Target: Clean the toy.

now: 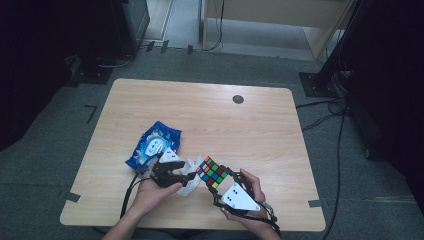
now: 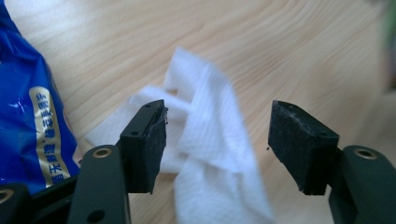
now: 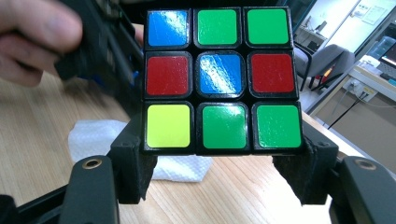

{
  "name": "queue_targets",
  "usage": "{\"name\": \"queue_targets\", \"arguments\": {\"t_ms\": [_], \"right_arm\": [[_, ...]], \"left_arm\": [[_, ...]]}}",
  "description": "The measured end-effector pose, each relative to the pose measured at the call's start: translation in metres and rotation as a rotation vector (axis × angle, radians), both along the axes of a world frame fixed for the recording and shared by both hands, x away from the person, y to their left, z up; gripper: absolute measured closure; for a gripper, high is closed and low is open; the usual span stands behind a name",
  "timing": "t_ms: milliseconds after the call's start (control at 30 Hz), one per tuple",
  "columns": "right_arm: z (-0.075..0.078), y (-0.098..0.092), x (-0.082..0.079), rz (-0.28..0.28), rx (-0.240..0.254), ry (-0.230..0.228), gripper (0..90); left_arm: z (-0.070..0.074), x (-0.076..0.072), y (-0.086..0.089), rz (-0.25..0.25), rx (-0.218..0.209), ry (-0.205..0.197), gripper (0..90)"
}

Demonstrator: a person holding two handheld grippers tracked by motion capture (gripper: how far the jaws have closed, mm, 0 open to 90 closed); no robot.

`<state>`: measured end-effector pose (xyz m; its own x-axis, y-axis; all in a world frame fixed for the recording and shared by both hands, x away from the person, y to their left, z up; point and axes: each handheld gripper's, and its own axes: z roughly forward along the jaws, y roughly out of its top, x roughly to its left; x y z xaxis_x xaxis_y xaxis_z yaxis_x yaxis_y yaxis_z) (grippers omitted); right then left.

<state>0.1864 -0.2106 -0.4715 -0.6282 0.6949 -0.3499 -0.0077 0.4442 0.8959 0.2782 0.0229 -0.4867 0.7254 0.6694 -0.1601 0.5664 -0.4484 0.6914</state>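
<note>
Two grippers busy: my right gripper (image 3: 219, 182) clamps cube (image 3: 219, 79); left gripper (image 2: 219, 144) wide over tissue (image 2: 210, 154), near wipes pack (image 1: 155, 145). Grab + wiping left, imo.

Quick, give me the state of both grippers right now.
Left gripper: open, jaws either side of the white tissue, pads not pressing on it.
Right gripper: shut on the puzzle cube, holding it above the table.

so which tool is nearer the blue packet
Left. The left tool sits right beside the blue packet, its jaws apart over the white tissue. The right tool is farther off, clamped on the puzzle cube.
</note>
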Motion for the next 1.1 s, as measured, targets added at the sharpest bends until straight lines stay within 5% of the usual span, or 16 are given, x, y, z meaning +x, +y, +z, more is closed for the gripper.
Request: {"name": "queue_targets", "arguments": {"t_ms": [133, 400, 533, 667, 833, 1100], "right_arm": [[-0.001, 0.0, 0.001, -0.001, 0.002, 0.005, 34.8], [-0.001, -0.001, 0.001, -0.004, 0.004, 0.014, 34.8], [-0.003, 0.001, 0.001, 0.006, -0.008, 0.02, 34.8], [-0.004, 0.001, 0.001, 0.011, -0.018, 0.022, 34.8], [-0.005, 0.0, 0.002, 0.013, -0.02, 0.027, 34.8], [-0.006, 0.007, -0.001, 0.041, -0.034, 0.022, 34.8]], "left_arm": [[-0.012, 0.0, -0.007, 0.013, 0.092, -0.015, 47.9], [-0.02, -0.002, -0.008, 0.009, 0.128, -0.061, 68.9], [-0.02, -0.001, -0.004, 0.001, 0.079, -0.03, 87.7], [-0.006, -0.001, 0.008, 0.006, 0.0, -0.031, 88.9], [0.026, -0.007, 0.026, -0.011, -0.178, -0.07, 89.0], [0.053, -0.017, 0.033, -0.04, -0.351, -0.066, 89.0]]}}
